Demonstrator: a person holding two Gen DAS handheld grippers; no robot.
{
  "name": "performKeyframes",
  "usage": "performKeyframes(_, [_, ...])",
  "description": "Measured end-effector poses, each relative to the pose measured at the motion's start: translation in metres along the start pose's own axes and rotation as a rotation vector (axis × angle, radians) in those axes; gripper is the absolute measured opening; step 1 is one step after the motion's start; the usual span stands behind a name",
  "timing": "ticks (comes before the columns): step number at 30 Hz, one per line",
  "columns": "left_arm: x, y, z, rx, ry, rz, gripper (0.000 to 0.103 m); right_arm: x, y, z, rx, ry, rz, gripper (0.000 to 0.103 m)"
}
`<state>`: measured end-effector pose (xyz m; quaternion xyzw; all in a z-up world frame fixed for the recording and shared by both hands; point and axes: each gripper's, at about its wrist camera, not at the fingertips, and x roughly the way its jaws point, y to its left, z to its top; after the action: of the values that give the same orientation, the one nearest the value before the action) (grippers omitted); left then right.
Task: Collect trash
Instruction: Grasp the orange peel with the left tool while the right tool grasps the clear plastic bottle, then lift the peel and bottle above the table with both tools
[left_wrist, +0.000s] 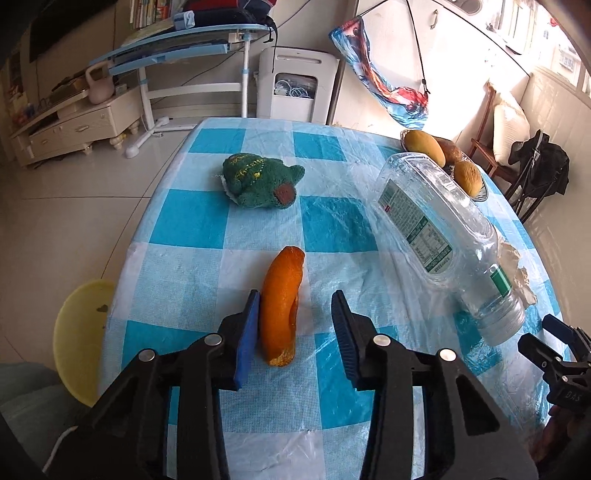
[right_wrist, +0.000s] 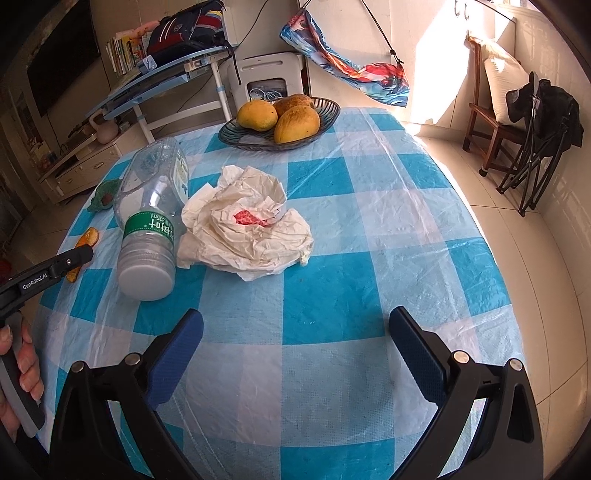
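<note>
The peel (left_wrist: 282, 306) lies near the table's (left_wrist: 192, 266) left edge, between the left gripper's (left_wrist: 295, 314) fingers; one pad touches it, the other stands clear. The bottle (left_wrist: 448, 243) and wrapper (right_wrist: 245, 230) lie mid-table. The right gripper (right_wrist: 295, 336) gapes wide, empty.

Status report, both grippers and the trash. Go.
Left gripper open around orange peel, one pad touching. Right gripper open, empty. Bottle, crumpled paper uncollected. Nothing blocking.
</note>
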<state>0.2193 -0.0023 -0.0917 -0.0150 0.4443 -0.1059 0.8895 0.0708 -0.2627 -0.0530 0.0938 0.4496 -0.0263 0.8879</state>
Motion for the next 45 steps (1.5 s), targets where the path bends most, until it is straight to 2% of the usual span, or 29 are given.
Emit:
performKeyframes(3, [0.001,-0.001,-0.003,-0.014,0.005,-0.056,0.016,-0.006,-0.001,0.0,0.008,-0.032,0.024,0.097])
performKeyframes(6, [-0.002,-0.002,-0.01,-0.037,-0.003,-0.09,0.015,-0.028,0.002,-0.003,-0.004,-0.148,0.034,0.097])
performKeyframes(8, [-0.004,-0.001,-0.015,-0.061,-0.004,-0.111,0.015,-0.046,0.015,0.001,-0.062,-0.247,0.061,0.097])
performKeyframes(10, [-0.008,0.004,-0.018,-0.085,-0.014,-0.107,0.015,-0.057,0.036,0.017,-0.144,-0.282,0.092,0.097])
performKeyframes(13, [-0.012,0.014,-0.022,-0.128,-0.021,-0.104,0.015,-0.045,0.069,0.049,-0.245,-0.216,0.12,0.097])
performKeyframes(15, [-0.016,0.019,-0.023,-0.143,-0.025,-0.104,0.015,-0.024,0.088,0.068,-0.277,-0.142,0.112,0.097])
performKeyframes(17, [-0.021,0.025,-0.022,-0.163,-0.037,-0.106,0.015,-0.003,0.105,0.081,-0.311,-0.121,0.095,0.097])
performKeyframes(20, [-0.028,0.033,-0.018,-0.191,-0.055,-0.101,0.015,0.033,0.127,0.09,-0.352,-0.042,0.083,0.097])
performKeyframes(23, [-0.03,0.039,-0.015,-0.22,-0.062,-0.104,0.015,0.062,0.14,0.085,-0.386,0.013,0.036,0.097])
performKeyframes(25, [-0.032,0.041,-0.013,-0.23,-0.068,-0.106,0.015,0.076,0.142,0.084,-0.383,0.059,0.034,0.085])
performKeyframes(26, [-0.032,0.041,-0.012,-0.231,-0.07,-0.108,0.015,0.08,0.14,0.082,-0.371,0.08,0.035,0.068])
performKeyframes(27, [-0.033,0.041,-0.011,-0.23,-0.073,-0.108,0.015,0.08,0.138,0.081,-0.356,0.084,0.059,0.056])
performKeyframes(31, [-0.038,0.037,-0.01,-0.212,-0.087,-0.098,0.015,0.055,0.142,0.062,-0.376,0.051,0.101,0.056])
performKeyframes(35, [-0.045,0.032,-0.012,-0.187,-0.099,-0.075,0.015,0.023,0.142,0.03,-0.396,0.027,0.145,0.056])
performKeyframes(41, [-0.052,0.02,-0.021,-0.126,-0.098,-0.046,0.015,-0.006,0.114,-0.018,-0.384,0.006,0.112,0.056])
performKeyframes(45, [-0.053,0.006,-0.028,-0.079,-0.084,-0.038,0.015,-0.018,0.091,-0.025,-0.33,-0.014,0.099,0.056])
